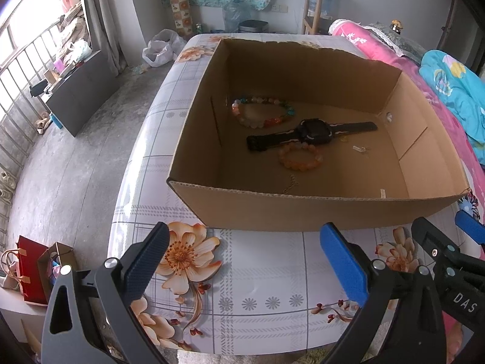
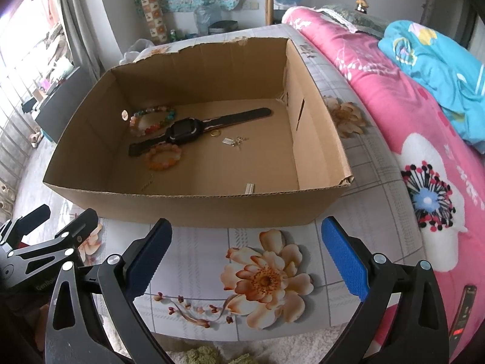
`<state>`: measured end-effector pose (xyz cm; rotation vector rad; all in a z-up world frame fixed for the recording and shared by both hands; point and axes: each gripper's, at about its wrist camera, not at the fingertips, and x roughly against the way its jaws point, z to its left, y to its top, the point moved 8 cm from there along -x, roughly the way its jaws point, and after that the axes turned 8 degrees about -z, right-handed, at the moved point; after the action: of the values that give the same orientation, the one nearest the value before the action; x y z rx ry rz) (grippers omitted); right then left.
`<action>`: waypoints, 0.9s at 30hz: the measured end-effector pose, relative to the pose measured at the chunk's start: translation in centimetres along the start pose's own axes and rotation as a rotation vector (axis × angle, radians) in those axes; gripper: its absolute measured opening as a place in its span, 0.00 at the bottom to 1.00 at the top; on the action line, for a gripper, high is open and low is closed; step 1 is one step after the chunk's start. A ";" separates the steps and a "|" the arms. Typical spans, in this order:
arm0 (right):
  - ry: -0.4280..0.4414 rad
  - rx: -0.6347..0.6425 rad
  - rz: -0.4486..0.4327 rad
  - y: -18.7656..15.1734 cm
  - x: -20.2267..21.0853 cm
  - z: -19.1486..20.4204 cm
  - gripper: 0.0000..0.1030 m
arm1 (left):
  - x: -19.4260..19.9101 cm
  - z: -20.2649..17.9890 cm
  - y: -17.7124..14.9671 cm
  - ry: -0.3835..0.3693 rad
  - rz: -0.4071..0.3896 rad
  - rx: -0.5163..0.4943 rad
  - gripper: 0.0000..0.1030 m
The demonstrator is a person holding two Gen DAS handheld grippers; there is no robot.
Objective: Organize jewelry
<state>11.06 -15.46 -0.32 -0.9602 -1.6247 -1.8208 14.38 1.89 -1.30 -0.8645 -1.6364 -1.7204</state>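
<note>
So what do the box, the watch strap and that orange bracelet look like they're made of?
Box: brown corrugated cardboard, matte; fluting shows along the cut rim and the far edge is torn. Watch strap: black, dull, looks like rubber or silicone, lying flat and flexible. Orange bracelet: round translucent beads, glossy; could be stone, glass or resin, I cannot tell which.

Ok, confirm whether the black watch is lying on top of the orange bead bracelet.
No: in the right wrist view the black watch lies on the box floor beside the orange bead bracelet, its strap passing just behind it, not on top.
</note>
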 end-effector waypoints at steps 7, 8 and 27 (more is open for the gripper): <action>0.001 -0.001 -0.002 -0.1 0.1 -0.2 0.92 | 0.1 -0.1 0.1 0.001 -0.003 -0.001 0.95; 0.002 -0.001 -0.002 -0.1 0.1 -0.2 0.92 | 0.1 0.0 0.1 0.001 -0.004 0.000 0.95; 0.005 -0.007 0.001 -0.4 0.2 -0.4 0.92 | 0.3 0.0 0.2 0.002 -0.006 -0.001 0.95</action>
<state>10.56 -15.79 -0.49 -0.9588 -1.6158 -1.8281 14.35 1.86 -0.95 -0.8595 -1.6380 -1.7259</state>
